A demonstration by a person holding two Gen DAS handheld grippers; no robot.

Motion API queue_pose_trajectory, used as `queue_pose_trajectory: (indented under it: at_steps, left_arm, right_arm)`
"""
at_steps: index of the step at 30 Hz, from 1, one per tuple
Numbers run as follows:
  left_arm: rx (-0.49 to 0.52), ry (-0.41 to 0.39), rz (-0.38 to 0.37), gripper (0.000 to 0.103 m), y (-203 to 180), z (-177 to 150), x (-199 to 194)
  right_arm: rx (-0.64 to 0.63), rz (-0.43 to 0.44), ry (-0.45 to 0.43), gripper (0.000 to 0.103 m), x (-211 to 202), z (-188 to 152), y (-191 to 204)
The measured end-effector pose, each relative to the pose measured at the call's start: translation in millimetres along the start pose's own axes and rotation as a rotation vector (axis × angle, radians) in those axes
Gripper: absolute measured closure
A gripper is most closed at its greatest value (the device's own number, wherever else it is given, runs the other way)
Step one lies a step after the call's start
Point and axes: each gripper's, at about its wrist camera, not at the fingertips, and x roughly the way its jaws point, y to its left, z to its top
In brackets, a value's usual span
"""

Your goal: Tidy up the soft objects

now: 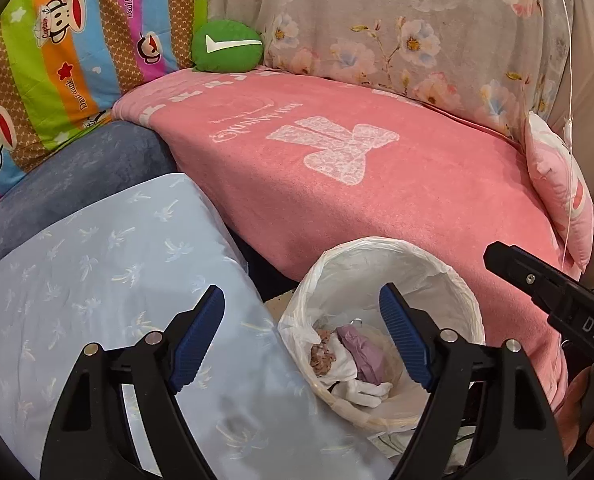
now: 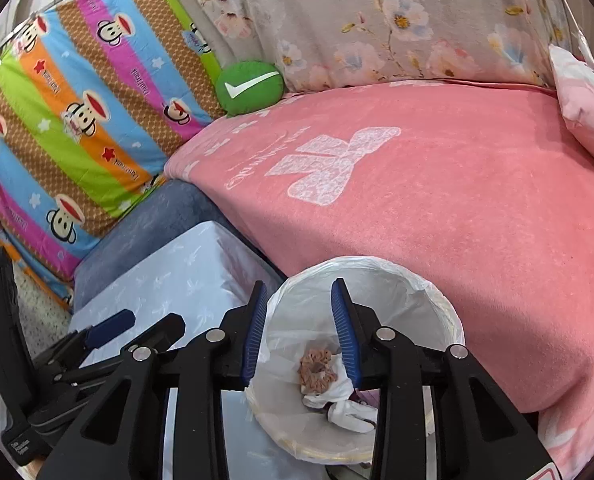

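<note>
We find both grippers empty over the lined basket: left gripper wide apart, right gripper partly apart. The scrunchie and white cloth lie inside; light, limp, best pinched at a bunched fold.

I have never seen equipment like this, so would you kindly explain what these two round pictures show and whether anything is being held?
There is no robot here: a person holds a hand-held gripper in each hand, each with a wide-angle camera looking along its two fingers. One picture is from the left gripper, the other from the right gripper. Both hang over a lined basket beside a bed with a pink blanket. Inside the basket lie a scrunchie and white cloth. A green cushion sits at the back of the bed. Both pairs of blue-padded fingers stand apart with nothing between them, so neither holds anything.
</note>
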Motion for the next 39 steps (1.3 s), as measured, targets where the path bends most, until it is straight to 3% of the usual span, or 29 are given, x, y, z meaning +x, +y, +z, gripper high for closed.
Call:
queue_pose_trajectory:
  at_steps: [12,18,21,31,33,39]
  left_arm:
    - [0.009,-0.001,0.070,0.011,7,-22,-14]
    - [-0.019,0.024,0.101,0.011,13,-35,-14]
    - [-0.025,0.034,0.110,0.011,14,-41,-14]
    - [-0.060,0.052,0.144,0.008,14,-55,-16]
    - [-0.068,0.059,0.148,0.007,14,-57,-15]
    - [-0.076,0.066,0.167,0.007,14,-62,-14]
  right_arm:
    - [-0.109,-0.059,0.051,0.047,-8,-31,12]
    - [-0.127,-0.107,0.061,0.033,-14,-46,10]
    - [-0.139,-0.130,0.067,0.020,-16,-52,10]
    - [-0.159,-0.167,0.084,0.015,-18,-71,7]
    - [-0.169,-0.172,0.091,0.005,-18,-75,8]
    - [-0.182,-0.175,0.095,0.006,-18,-82,11]
